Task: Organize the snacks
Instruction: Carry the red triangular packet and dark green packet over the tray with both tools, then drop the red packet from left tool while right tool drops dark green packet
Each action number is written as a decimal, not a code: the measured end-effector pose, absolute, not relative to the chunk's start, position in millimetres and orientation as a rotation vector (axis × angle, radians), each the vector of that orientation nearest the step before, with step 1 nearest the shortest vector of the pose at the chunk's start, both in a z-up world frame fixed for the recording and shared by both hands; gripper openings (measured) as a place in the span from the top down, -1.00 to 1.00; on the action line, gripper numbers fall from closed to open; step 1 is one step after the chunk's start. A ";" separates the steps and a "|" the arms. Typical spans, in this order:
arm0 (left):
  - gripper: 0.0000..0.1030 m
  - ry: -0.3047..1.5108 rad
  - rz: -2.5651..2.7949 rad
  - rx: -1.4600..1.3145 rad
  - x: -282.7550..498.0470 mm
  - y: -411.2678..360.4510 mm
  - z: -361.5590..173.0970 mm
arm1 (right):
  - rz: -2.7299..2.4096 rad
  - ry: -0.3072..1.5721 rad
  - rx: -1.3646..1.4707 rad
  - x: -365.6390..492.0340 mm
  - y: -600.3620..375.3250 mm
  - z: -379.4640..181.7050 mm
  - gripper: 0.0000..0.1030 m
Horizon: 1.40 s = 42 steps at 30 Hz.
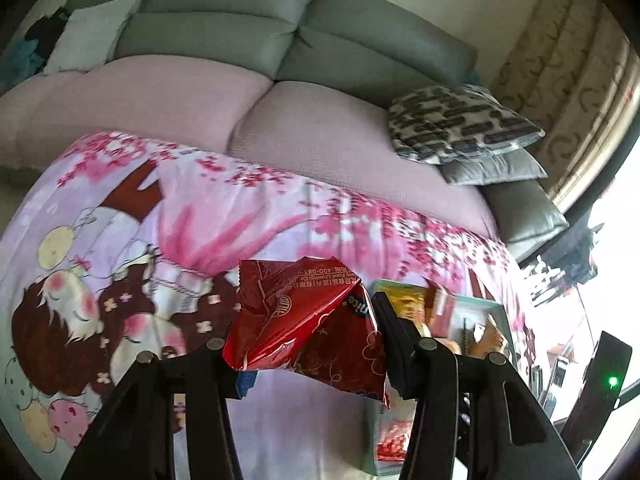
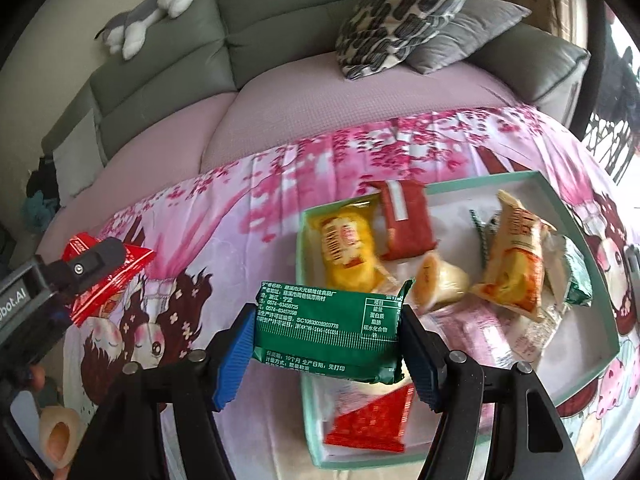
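Between the two blue pads of the right gripper (image 2: 326, 346) sat a green snack packet (image 2: 328, 330), gripped at both short ends and held level above the near edge of the box. Its back faced the camera, with white printed text and a small nutrition table, and its foil was slightly puffed. The left gripper (image 1: 308, 354) was clenched on a red snack packet (image 1: 308, 320), a shiny crumpled foil with a white flower pattern and some upside-down print. This packet hung in the air over the cloth, to the left of the box; in the right wrist view it showed far to the left (image 2: 108, 276), pinched by the black finger (image 2: 96, 262).

Under both packets lay a pink and lilac cloth (image 2: 248, 216) with cherry blossoms and cartoon girls printed on it, and it covered the whole working surface. Behind it stood a sofa (image 2: 280, 120) with a pink seat cover and grey-green back cushions. A patterned black-and-cream pillow (image 2: 400, 16) lay on a plain grey pillow (image 2: 476, 32) at the right end of the sofa, and a grey and white plush dog (image 2: 148, 12) rested on top of the backrest.

On the cloth, a shallow box (image 2: 596, 280) with a mint-green rim and white bottom held several snacks: a yellow packet (image 2: 348, 248), a dark red packet (image 2: 406, 220) touching it, an orange and cream packet (image 2: 514, 256), a small round pastry in clear wrap (image 2: 438, 280), a pink packet (image 2: 476, 328) and a red packet (image 2: 372, 420) in the near corner. Another green packet (image 2: 576, 276) lay near the right wall.
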<state>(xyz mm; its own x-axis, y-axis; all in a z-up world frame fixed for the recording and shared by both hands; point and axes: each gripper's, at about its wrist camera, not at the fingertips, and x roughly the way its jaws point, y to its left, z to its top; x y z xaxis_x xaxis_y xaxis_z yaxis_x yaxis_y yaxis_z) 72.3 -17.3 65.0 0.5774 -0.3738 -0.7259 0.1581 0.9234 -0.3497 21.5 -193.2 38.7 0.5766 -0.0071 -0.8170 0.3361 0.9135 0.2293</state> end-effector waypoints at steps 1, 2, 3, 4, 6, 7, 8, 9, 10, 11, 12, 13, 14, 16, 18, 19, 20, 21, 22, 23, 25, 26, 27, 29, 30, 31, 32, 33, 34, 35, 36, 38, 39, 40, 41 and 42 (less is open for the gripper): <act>-0.02 0.904 -0.329 -0.248 71.3 -24.5 65.4 | -0.214 0.936 0.392 19.7 -199.7 39.5 -0.38; -0.02 0.905 -0.349 -0.237 69.8 -33.8 65.9 | -0.233 0.927 0.409 16.2 -211.0 40.2 -0.38; -0.02 0.904 -0.366 -0.229 68.5 -41.2 66.3 | -0.249 0.923 0.420 13.5 -219.6 40.9 -0.38; -0.02 0.903 -0.386 -0.219 67.2 -49.4 66.9 | -0.274 0.917 0.435 10.1 -230.2 41.6 -0.38; -0.02 0.897 -0.429 -0.183 62.0 -69.7 68.4 | -0.323 0.904 0.465 1.8 -250.7 41.9 -0.38; -0.02 0.893 -0.444 -0.166 59.4 -77.6 69.0 | -0.347 0.898 0.481 -2.8 -260.9 41.7 -0.38; -0.02 0.890 -0.467 -0.142 56.2 -88.9 69.2 | -0.363 0.894 0.492 -6.5 -268.6 41.3 -0.38; -0.02 0.888 -0.484 -0.126 54.1 -97.5 68.9 | -0.382 0.889 0.507 -11.3 -277.6 40.8 -0.38; -0.02 0.888 -0.502 -0.110 51.9 -106.5 68.1 | -0.401 0.885 0.521 -15.7 -286.2 40.2 -0.38; -0.02 0.890 -0.522 -0.093 50.1 -116.4 66.8 | -0.421 0.880 0.534 -20.6 -295.8 39.7 -0.38; -0.02 0.891 -0.533 -0.081 49.1 -124.1 65.3 | -0.441 0.879 0.545 -24.5 -304.3 38.7 -0.38; -0.02 0.892 -0.540 -0.071 48.2 -129.5 64.1 | -0.457 0.880 0.552 -27.5 -310.5 37.2 -0.38; -0.02 0.893 -0.549 -0.059 47.8 -136.4 62.5 | -0.472 0.881 0.559 -30.4 -316.9 35.6 -0.38; -0.02 0.895 -0.563 -0.043 47.5 -146.5 59.8 | -0.486 0.886 0.574 -34.7 -326.2 32.8 -0.38; -0.02 0.902 -0.572 -0.033 49.6 -156.1 55.3 | -0.491 0.892 0.579 -35.8 -330.9 30.4 -0.38; -0.02 0.908 -0.574 -0.031 50.4 -159.3 53.7 | -0.489 0.894 0.579 -35.4 -331.9 29.3 -0.38; -0.02 0.915 -0.576 -0.027 51.3 -162.9 51.1 | -0.484 0.897 0.581 -35.2 -331.8 28.5 -0.38; -0.02 0.921 -0.576 -0.021 52.2 -166.2 48.6 | -0.477 0.900 0.582 -34.7 -331.1 27.3 -0.38; -0.02 0.924 -0.576 -0.015 52.2 -169.2 46.6 | -0.472 0.905 0.581 -34.1 -330.1 25.6 -0.38; -0.02 0.928 -0.578 -0.006 51.8 -172.5 44.0 | -0.467 0.911 0.577 -32.5 -328.5 24.2 -0.38; -0.02 0.939 -0.581 0.005 51.7 -177.4 39.5 | -0.460 0.921 0.571 -30.6 -325.2 22.1 -0.38; -0.02 0.947 -0.581 0.012 51.7 -180.2 36.4 | -0.456 0.923 0.568 -30.1 -323.8 21.5 -0.38; -0.02 0.952 -0.581 0.016 51.7 -182.1 34.4 | -0.453 0.925 0.566 -29.5 -323.0 20.7 -0.38; -0.02 0.962 -0.577 0.022 52.2 -184.9 30.5 | -0.454 0.931 0.562 -28.9 -322.0 19.2 -0.38; -0.02 0.966 -0.578 0.023 52.4 -185.5 28.8 | -0.459 0.937 0.556 -29.0 -322.2 17.6 -0.38; -0.02 0.971 -0.577 0.022 52.6 -185.8 27.2 | -0.458 0.941 0.557 -28.7 -323.3 16.5 -0.38; -0.02 0.976 -0.576 0.020 52.6 -185.8 25.6 | -0.455 0.944 0.563 -29.3 -324.0 15.0 -0.38; -0.02 0.980 -0.576 0.019 52.8 -186.0 24.2 | -0.456 0.947 0.565 -29.3 -324.5 13.9 -0.38; -0.02 0.984 -0.576 0.018 53.1 -186.2 23.0 | -0.456 0.949 0.562 -29.7 -324.5 13.1 -0.38; -0.02 0.987 -0.578 0.014 53.2 -186.5 22.0 | -0.457 0.951 0.560 -30.0 -324.5 12.4 -0.38; -0.02 0.990 -0.578 0.011 53.7 -186.6 21.3 | -0.457 0.953 0.560 -30.2 -324.7 11.6 -0.38; -0.03 0.997 -0.576 0.009 54.5 -186.6 19.2 | -0.457 0.961 0.561 -30.5 -324.8 9.3 -0.38; -0.03 1.001 -0.576 0.008 54.4 -186.5 18.2 | -0.459 0.966 0.561 -30.8 -324.9 7.7 -0.38; -0.03 1.004 -0.574 0.006 54.4 -186.2 17.5 | -0.459 0.969 0.561 -30.5 -325.1 6.6 -0.38; -0.03 1.006 -0.571 0.004 54.7 -185.6 17.0 | -0.460 0.973 0.560 -30.4 -324.9 5.5 -0.38; -0.03 1.008 -0.571 0.000 55.0 -185.2 16.7 | -0.460 0.976 0.560 -30.2 -324.7 4.5 -0.38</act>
